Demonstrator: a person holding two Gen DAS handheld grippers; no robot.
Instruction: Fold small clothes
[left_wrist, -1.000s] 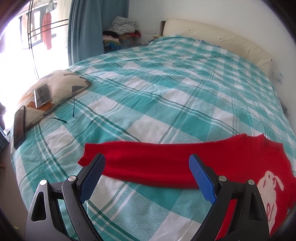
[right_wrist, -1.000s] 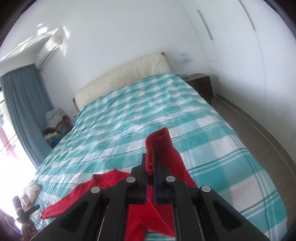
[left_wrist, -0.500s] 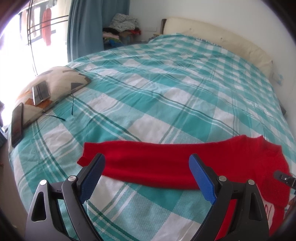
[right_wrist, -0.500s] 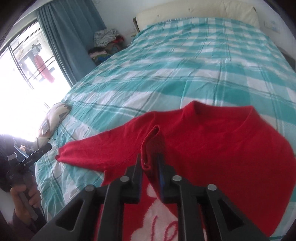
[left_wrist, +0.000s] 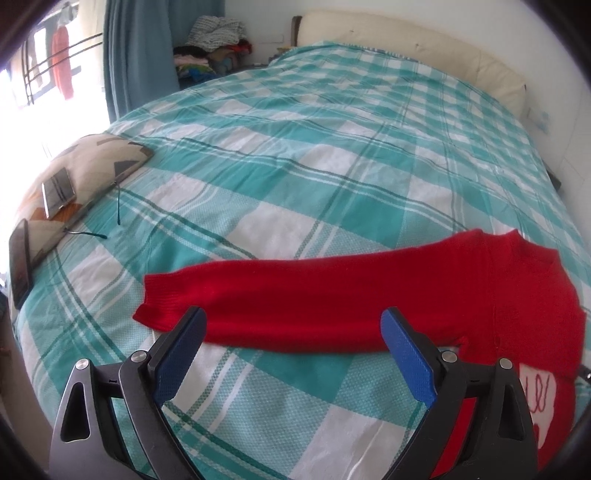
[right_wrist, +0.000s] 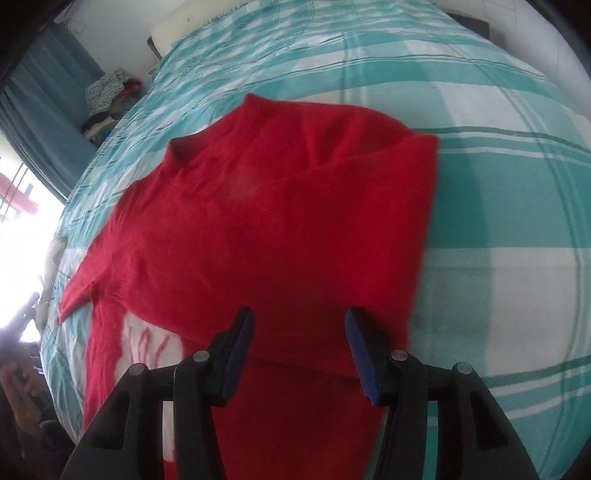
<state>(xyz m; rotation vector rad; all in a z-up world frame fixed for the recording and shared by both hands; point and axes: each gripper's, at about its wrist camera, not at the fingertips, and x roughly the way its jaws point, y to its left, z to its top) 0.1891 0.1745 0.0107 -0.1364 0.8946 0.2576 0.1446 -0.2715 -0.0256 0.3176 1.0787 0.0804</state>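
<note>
My right tool (right_wrist: 297, 349) is opening with nothing pinched, one sleeve laid over the red sweater (right_wrist: 266, 221) on the bed (right_wrist: 498, 206). My left tool (left_wrist: 291, 354) hangs spread over the other sleeve (left_wrist: 295, 299), not yet folded.

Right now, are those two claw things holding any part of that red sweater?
No. The right gripper is opening with nothing pinched, above the folded red sweater. The left gripper is open over the outstretched sleeve.
</note>
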